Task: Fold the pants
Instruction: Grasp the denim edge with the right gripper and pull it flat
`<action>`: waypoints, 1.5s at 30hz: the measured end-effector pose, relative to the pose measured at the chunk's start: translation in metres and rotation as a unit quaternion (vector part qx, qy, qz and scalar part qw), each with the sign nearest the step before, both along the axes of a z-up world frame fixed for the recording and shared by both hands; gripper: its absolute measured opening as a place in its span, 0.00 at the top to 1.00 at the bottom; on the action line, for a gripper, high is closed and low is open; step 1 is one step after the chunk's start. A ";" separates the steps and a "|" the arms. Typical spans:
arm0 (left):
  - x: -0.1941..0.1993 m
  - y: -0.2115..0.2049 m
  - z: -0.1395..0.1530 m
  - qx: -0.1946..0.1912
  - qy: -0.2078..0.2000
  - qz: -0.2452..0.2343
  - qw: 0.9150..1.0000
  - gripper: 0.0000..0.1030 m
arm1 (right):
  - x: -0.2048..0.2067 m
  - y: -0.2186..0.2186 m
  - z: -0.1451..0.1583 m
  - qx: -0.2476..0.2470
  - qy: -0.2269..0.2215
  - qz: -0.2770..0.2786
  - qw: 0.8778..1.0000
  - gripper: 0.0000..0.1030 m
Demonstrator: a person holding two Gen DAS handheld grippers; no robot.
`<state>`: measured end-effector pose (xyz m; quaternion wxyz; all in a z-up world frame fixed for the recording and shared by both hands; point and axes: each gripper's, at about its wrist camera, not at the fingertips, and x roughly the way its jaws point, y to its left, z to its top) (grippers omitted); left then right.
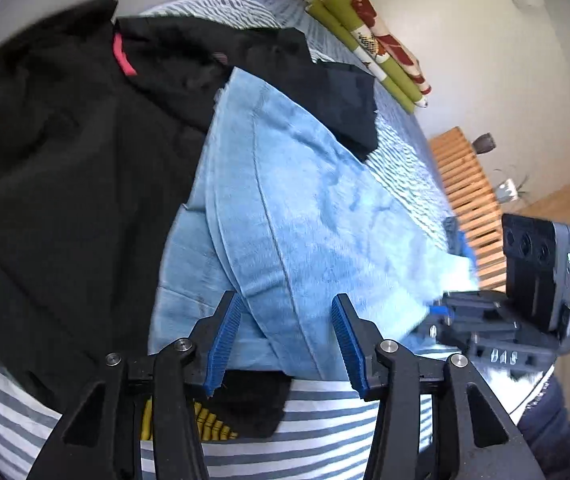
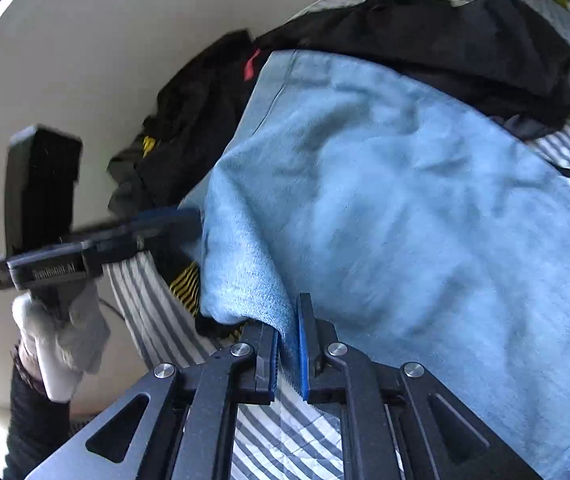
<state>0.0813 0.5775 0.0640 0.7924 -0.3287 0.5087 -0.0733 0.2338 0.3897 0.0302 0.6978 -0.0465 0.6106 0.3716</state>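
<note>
While the right gripper [image 2: 287,344] pinches the light blue pants' [image 2: 385,200] edge, the left gripper [image 1: 287,340], jaws spread and empty, should grip beside it before folding

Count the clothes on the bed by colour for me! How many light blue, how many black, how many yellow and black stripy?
Light blue: 1, the pants
Black: 1 heap of black clothes; I cannot tell how many pieces it holds
Yellow and black stripy: 1, a striped garment peeking out underneath
Total: 3 colour groups lying on the striped bedsheet
</note>
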 end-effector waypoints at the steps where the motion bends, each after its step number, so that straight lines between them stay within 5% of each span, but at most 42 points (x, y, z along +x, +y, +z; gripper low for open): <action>1: -0.003 -0.006 0.001 0.003 -0.006 0.002 1.000 0.46 | 0.004 -0.002 0.001 0.003 0.000 -0.005 1.000 0.92; 7: -0.028 -0.047 -0.013 -0.034 0.013 -0.020 0.999 0.43 | 0.027 -0.015 0.001 0.019 0.013 -0.032 0.999 0.92; 12: -0.016 -0.091 -0.026 0.021 0.033 -0.036 0.999 0.44 | 0.028 -0.022 -0.010 0.022 0.028 -0.041 0.999 0.92; 18: -0.013 -0.064 -0.004 0.073 -0.007 0.065 0.995 0.55 | 0.023 -0.027 -0.005 0.027 0.028 -0.040 0.998 0.92; 24: -0.031 -0.039 0.028 0.120 -0.035 0.111 0.986 0.55 | -0.014 0.001 -0.012 -0.017 0.008 0.045 0.999 0.91; 29: -0.037 -0.012 0.034 0.115 -0.029 0.109 0.987 0.55 | -0.024 -0.002 0.005 -0.018 0.002 0.101 0.995 0.75; 33: -0.033 -0.012 0.021 0.109 -0.016 0.080 0.991 0.53 | 0.002 -0.017 0.040 0.025 -0.026 0.078 0.996 0.73; 35: -0.034 -0.012 0.012 0.098 -0.007 0.063 0.993 0.42 | 0.026 -0.018 0.052 0.040 -0.026 0.050 0.998 0.72; 39: -0.023 -0.022 -0.005 0.100 0.006 0.026 0.995 0.34 | 0.063 0.011 0.065 0.047 -0.032 0.024 0.998 0.71; 45: -0.031 -0.025 -0.018 0.074 -0.010 0.024 0.997 0.34 | 0.057 0.096 0.051 -0.008 -0.039 0.050 0.998 0.66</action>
